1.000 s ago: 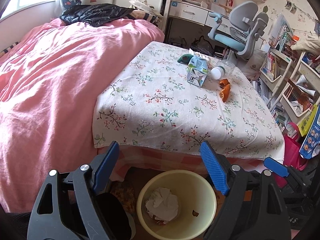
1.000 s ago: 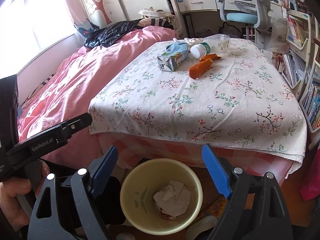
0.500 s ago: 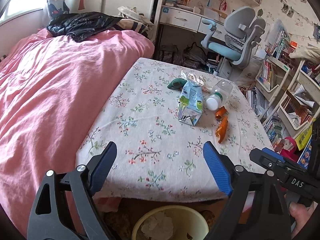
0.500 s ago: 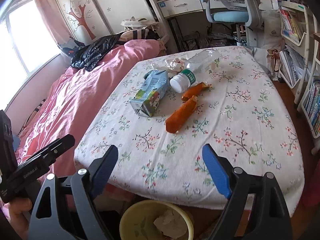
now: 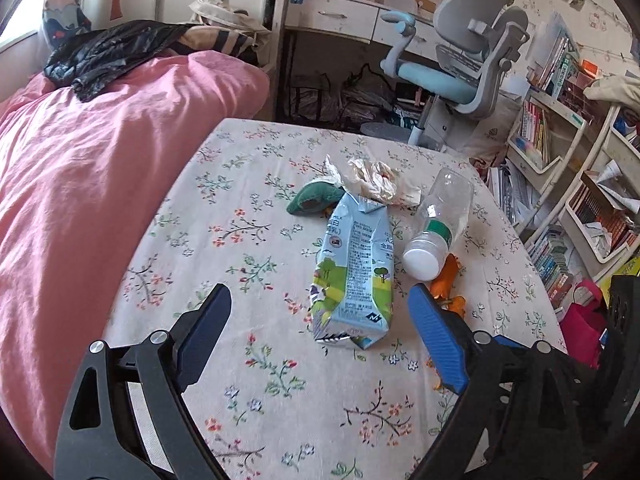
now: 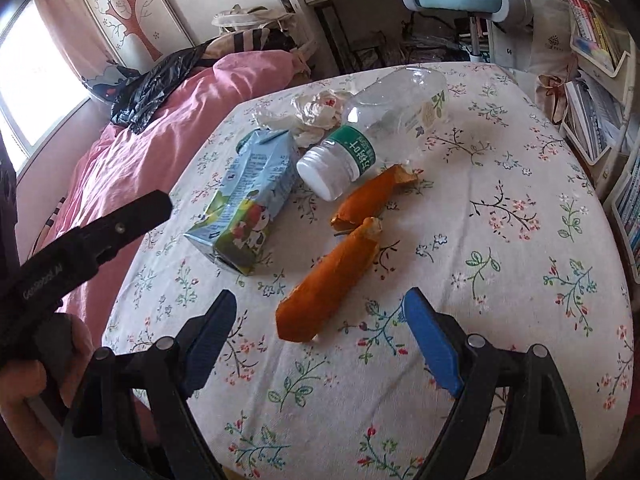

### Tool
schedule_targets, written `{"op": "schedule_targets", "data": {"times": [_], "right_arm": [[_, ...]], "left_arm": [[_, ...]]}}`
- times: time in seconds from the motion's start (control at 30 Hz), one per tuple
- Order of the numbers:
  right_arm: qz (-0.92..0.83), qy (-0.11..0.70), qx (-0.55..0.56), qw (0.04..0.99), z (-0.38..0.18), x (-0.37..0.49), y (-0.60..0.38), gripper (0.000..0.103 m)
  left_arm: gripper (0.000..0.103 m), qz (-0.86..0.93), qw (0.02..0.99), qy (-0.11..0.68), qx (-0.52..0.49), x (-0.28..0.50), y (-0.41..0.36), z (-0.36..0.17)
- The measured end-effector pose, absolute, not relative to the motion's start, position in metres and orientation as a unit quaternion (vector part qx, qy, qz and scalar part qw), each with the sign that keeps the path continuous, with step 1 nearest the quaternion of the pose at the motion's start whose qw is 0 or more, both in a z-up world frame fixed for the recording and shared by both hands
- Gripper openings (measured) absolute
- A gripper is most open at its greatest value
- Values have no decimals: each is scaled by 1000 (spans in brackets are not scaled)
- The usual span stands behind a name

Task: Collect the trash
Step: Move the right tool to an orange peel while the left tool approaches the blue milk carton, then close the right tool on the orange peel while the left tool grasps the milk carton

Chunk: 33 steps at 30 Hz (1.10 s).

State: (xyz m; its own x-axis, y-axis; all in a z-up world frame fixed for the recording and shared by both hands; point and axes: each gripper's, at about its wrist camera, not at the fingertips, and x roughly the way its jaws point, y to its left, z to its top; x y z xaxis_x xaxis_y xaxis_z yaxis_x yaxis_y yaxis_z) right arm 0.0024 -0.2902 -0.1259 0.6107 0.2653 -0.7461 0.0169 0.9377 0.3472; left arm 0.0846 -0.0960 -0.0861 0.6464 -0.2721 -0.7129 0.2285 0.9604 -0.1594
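A light blue milk carton [image 5: 354, 268] lies on its side on the floral tablecloth [image 5: 260, 380]. My left gripper [image 5: 319, 294] hovers open just in front of it, the carton's near end between the finger lines, untouched. Beside the carton lie a clear plastic bottle [image 5: 436, 228] with a white cap, crumpled paper [image 5: 372, 178], a green scrap [image 5: 312, 200] and orange peel [image 5: 448, 280]. In the right wrist view my right gripper [image 6: 320, 297] stands open over the near orange peel [image 6: 332, 280]. A second peel [image 6: 372, 196], the bottle [image 6: 372, 136] and the carton [image 6: 248, 200] lie behind it.
A pink bed [image 5: 100, 160] with a black bag [image 5: 108, 48] borders the table on the left. A grey-blue desk chair [image 5: 460, 68] and a desk stand behind, and bookshelves [image 5: 560, 160] fill the right. A hand [image 6: 40, 360] holds the left tool at the right view's left edge.
Both grippers moved forward from above the yellow bin to over the table, close to the trash. The bin has dropped out of both views.
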Motion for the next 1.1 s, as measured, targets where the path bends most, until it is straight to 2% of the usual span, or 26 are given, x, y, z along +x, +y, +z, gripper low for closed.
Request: {"op": "schedule_targets", "data": {"times": [0.17, 0.4, 0.43, 0.47, 0.53, 0.63, 0.8, 1.1], "right_arm": [[67, 445, 142, 882, -133, 14, -289, 77], [88, 450, 124, 880, -133, 21, -289, 55], [92, 451, 130, 878, -133, 22, -291, 50], [95, 453, 139, 876, -134, 23, -294, 48], [101, 454, 149, 873, -135, 23, -297, 44], [115, 458, 152, 868, -135, 21, -296, 36], [140, 468, 151, 859, -135, 17, -290, 30], [182, 489, 84, 849, -131, 1, -257, 29]], "left_arm": [[87, -140, 896, 420, 32, 115, -128, -103], [86, -142, 883, 445, 47, 142, -136, -121], [84, -146, 881, 448, 46, 144, -137, -122], [81, -155, 877, 452, 44, 147, -138, -124], [55, -176, 867, 465, 39, 150, -139, -127], [55, -183, 862, 472, 29, 148, -135, -129], [55, -179, 856, 486, 10, 130, -109, -125], [56, -152, 844, 513, -31, 90, -57, -119]]}}
